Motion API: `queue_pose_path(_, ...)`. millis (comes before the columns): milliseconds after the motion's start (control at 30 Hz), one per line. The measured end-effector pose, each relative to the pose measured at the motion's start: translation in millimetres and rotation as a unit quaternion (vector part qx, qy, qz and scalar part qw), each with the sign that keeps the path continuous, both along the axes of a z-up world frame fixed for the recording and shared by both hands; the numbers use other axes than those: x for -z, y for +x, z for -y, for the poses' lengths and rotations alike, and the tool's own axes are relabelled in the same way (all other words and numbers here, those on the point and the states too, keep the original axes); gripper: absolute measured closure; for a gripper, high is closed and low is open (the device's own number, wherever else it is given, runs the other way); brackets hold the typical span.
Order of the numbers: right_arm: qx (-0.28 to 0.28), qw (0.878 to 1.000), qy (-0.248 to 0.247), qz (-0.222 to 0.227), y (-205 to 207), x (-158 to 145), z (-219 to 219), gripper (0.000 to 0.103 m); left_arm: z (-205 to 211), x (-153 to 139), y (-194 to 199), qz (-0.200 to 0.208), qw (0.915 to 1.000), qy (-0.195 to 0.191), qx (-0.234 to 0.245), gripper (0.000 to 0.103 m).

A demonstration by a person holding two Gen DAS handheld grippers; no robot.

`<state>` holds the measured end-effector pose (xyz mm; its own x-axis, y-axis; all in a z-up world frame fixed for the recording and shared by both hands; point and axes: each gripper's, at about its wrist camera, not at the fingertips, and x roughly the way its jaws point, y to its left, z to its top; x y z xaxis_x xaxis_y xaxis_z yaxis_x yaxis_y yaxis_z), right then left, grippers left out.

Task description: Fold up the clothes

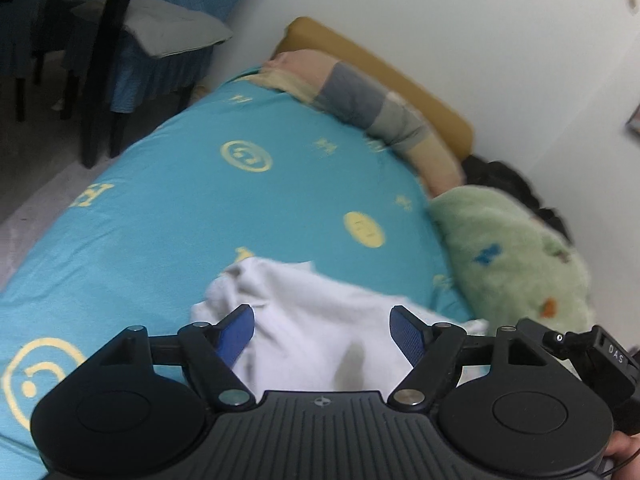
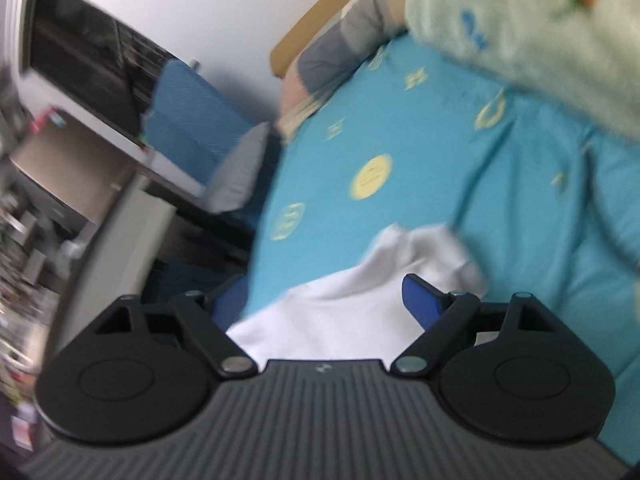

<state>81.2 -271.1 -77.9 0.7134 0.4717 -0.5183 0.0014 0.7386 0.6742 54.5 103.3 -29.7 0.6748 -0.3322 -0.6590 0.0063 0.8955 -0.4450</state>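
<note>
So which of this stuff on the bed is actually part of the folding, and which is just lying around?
Part of the job:
- white garment, lying rumpled on the turquoise bedsheet
- left gripper and right gripper, both open over it

Just lying about:
- green fluffy blanket
- patchwork pillow
- chair with grey cushion

left claw [image 1: 322, 334]: black, ribbed grey body | blue pads [image 1: 405, 334] | silver screws
</note>
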Motion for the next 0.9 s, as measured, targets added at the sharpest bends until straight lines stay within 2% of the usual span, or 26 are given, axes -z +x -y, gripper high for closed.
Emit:
queue_pose_path(67,0.004,0.999,-0.042,-0.014,6.8,10.4,-0.8,0.021,-1.9,8.9,4.4,-0.014,0.9997,0.015,-0.011,0.027)
queue_pose_path(133,0.006,0.998,-0.045,-0.032,12.6,24.8,-0.8,0.033,-4.7,17.9,9.6,-0.023,0.9995,0.016,-0.014,0.03)
queue_pose_path(167,0.005,0.998,-0.047,-0.039,14.6,30.2,-2.3,0.038,-5.8,19.5,10.3,-0.021,0.9996,0.014,-0.015,0.035)
queue_pose_path(233,0.001,0.998,-0.052,-0.048,17.2,38.7,-7.1,0.072,-7.6,19.3,9.1,-0.01,0.9997,0.011,-0.018,0.067)
queue_pose_path(267,0.004,0.997,-0.056,-0.044,15.7,38.5,-8.7,0.077,-8.5,19.3,8.6,-0.005,0.9998,0.009,-0.019,0.095)
queue_pose_path(300,0.009,0.997,-0.06,-0.036,12.6,35.5,-9.9,0.086,-9.5,19.2,8.0,0.0,0.9998,0.007,-0.02,0.095)
queue_pose_path(367,0.018,0.997,-0.073,-0.016,5.5,27.5,-12.9,0.091,-10.3,15.5,5.3,0.018,0.9996,0.002,-0.023,0.096)
queue_pose_path(467,0.027,0.995,-0.095,0.028,-2.2,9.5,-18.9,0.092,-9.0,-4.3,-1.0,0.066,0.9972,-0.014,-0.032,0.096)
queue_pose_path(500,0.032,0.994,-0.1,0.04,-2.4,5.2,-20.5,0.092,-7.9,-9.1,-1.4,0.082,0.9959,-0.012,-0.035,0.096)
queue_pose_path(567,0.044,0.991,-0.109,0.06,1.3,0.8,-22.9,0.092,-3.5,-10.0,4.9,0.088,0.9954,0.008,-0.038,0.096)
queue_pose_path(633,0.053,0.99,-0.118,0.055,15.4,9.1,-25.4,0.092,-0.9,1.6,15.5,0.062,0.9969,0.028,-0.039,0.096)
queue_pose_path(733,0.043,0.991,-0.128,0.014,38.5,37.4,-30.0,0.089,-2.4,27.3,27.2,0.003,0.9979,0.051,-0.039,0.092)
queue_pose_path(833,0.051,0.992,-0.111,-0.01,39.9,50.0,-27.4,0.086,-11.4,29.2,26.4,-0.016,0.9985,0.029,-0.044,0.082)
queue_pose_path(867,0.054,0.993,-0.107,-0.013,38.2,46.8,-26.1,0.086,-14.0,24.6,24.6,-0.016,0.9987,0.014,-0.046,0.075)
queue_pose_path(900,0.056,0.993,-0.102,-0.017,36.3,42.1,-24.6,0.084,-17.0,19.3,21.2,-0.014,0.9988,-0.001,-0.046,0.062)
